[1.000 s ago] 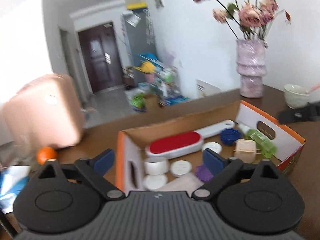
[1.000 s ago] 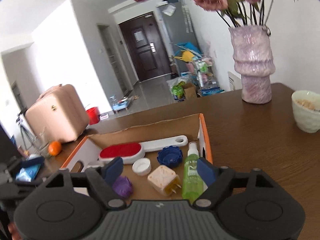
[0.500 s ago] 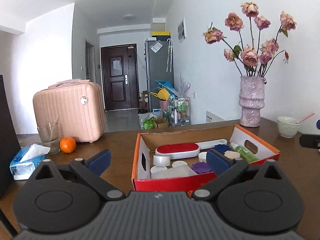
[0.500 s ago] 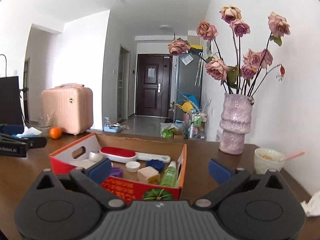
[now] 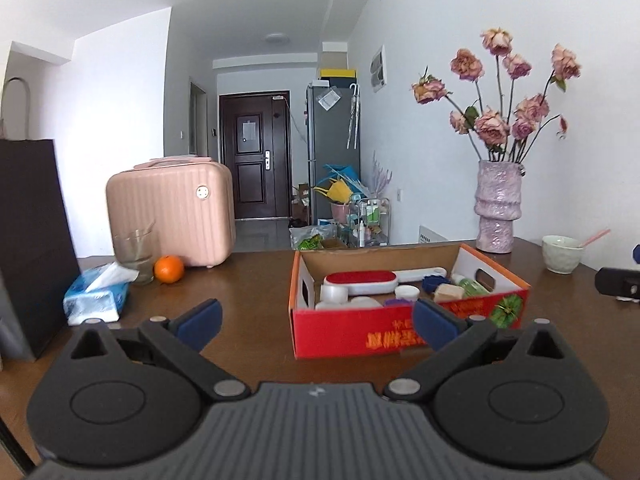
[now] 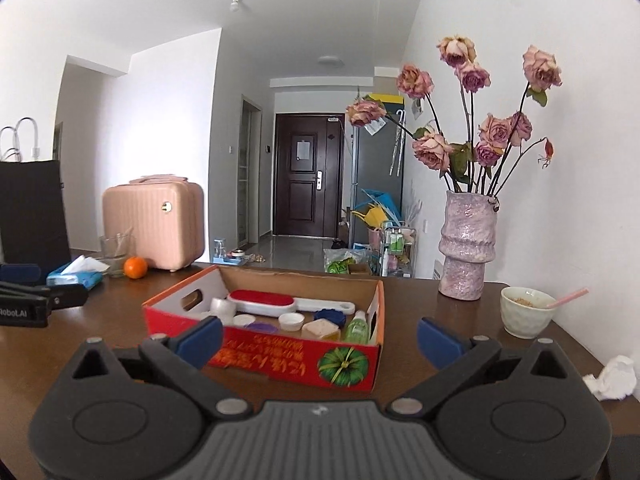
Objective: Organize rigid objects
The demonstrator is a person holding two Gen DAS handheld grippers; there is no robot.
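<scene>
left gripper (image 5: 316, 322): wide, empty | right gripper (image 6: 318, 334): jaws just opened wide, nothing between | cardboard box (image 6: 280, 364): holds the sorted items | both near it, likely finished

Bare brown table (image 5: 248, 304) lies open on the near side of the red cardboard box (image 5: 400, 330), whose top is uncovered. Obstacles: tissue pack (image 5: 98, 294), glass (image 5: 134, 254), orange (image 5: 169, 269) and pink case (image 5: 172, 214) at left; vase (image 6: 466, 248), bowl (image 6: 526, 312) and crumpled paper (image 6: 612, 378) at right.
</scene>
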